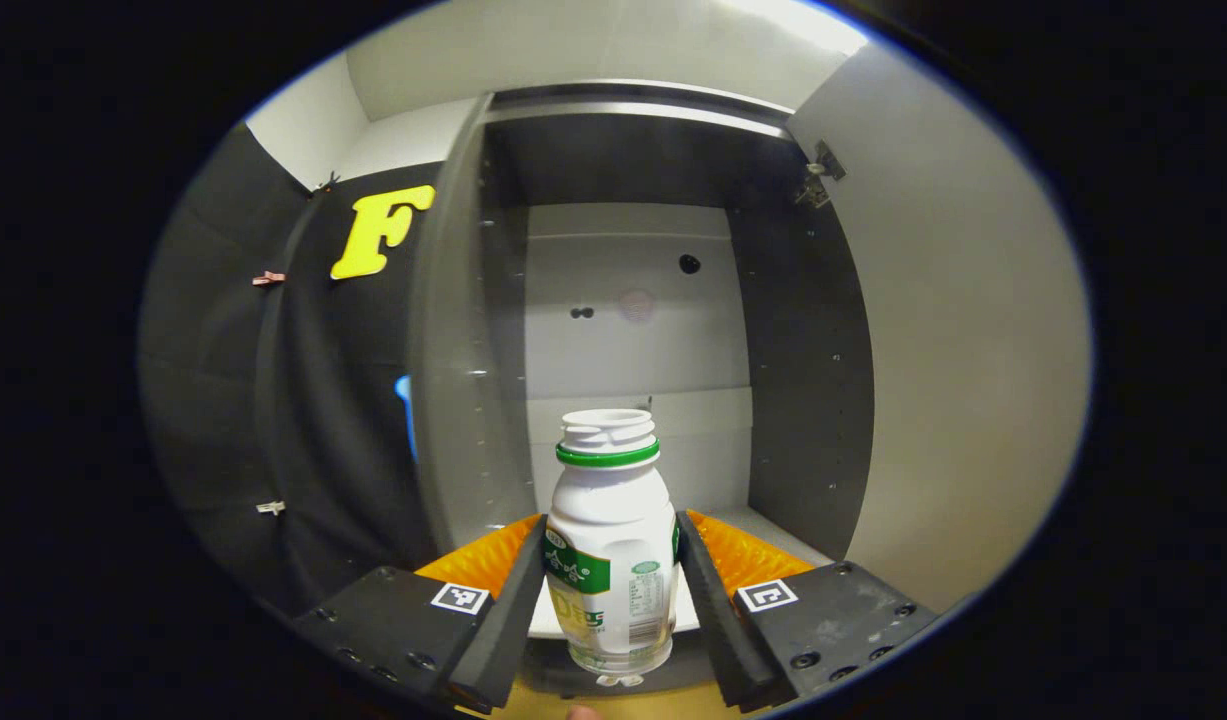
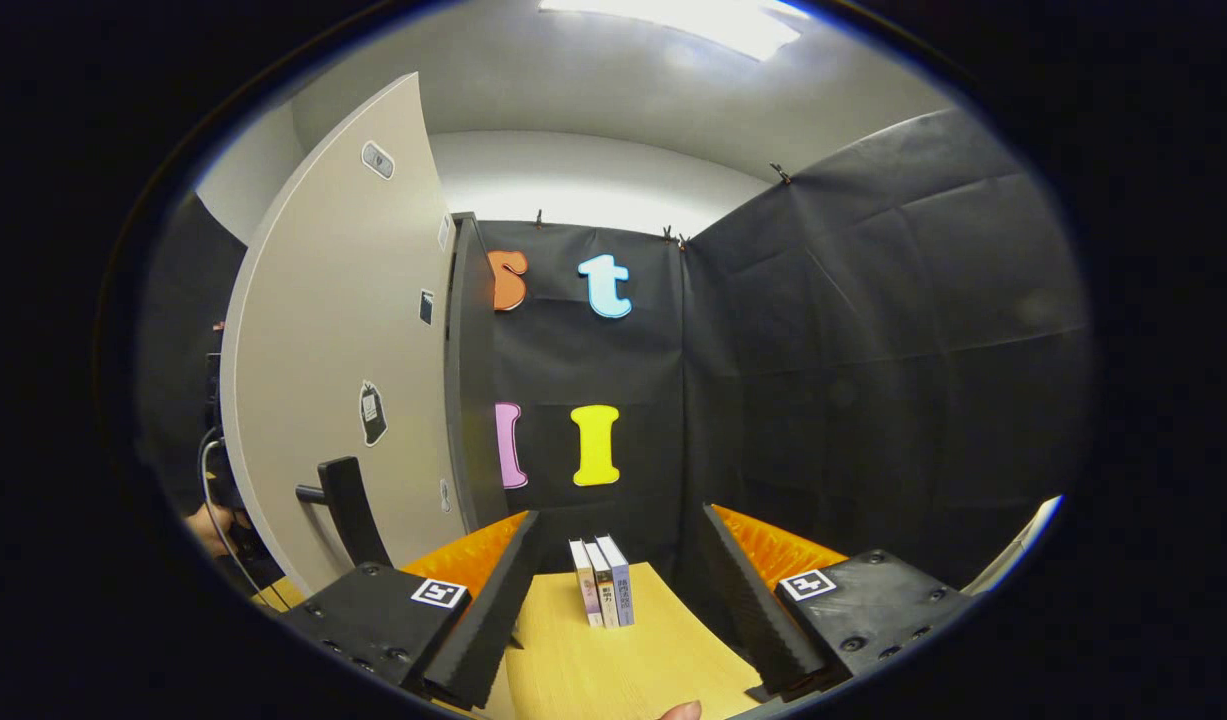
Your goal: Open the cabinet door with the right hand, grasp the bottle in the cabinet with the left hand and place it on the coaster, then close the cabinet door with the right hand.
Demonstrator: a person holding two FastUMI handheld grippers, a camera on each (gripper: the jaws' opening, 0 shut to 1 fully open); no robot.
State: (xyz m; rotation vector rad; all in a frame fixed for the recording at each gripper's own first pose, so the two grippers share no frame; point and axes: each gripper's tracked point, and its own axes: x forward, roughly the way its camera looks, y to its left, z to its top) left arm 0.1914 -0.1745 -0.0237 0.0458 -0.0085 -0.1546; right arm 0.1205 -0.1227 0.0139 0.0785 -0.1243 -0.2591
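Left gripper view: our left gripper point(image 1: 611, 590) clamps the bottle point(image 1: 611, 545) at the front of the open cabinet point(image 1: 808, 400), both fingers pressing its sides. Right gripper view: our right gripper point(image 2: 613, 590) hangs released beside the door point(image 2: 343, 350), over a table point(image 2: 613, 670) with 3 books point(image 2: 601, 580).

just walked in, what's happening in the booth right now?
A person is working with two handheld grippers at a cabinet. The cabinet door is already swung open. The left gripper has its fingers on either side of the bottle, apparently pressing on it in front of the open cabinet. The right gripper is open and holds nothing, above the wooden table near three small books. The door's handle sits to its left.
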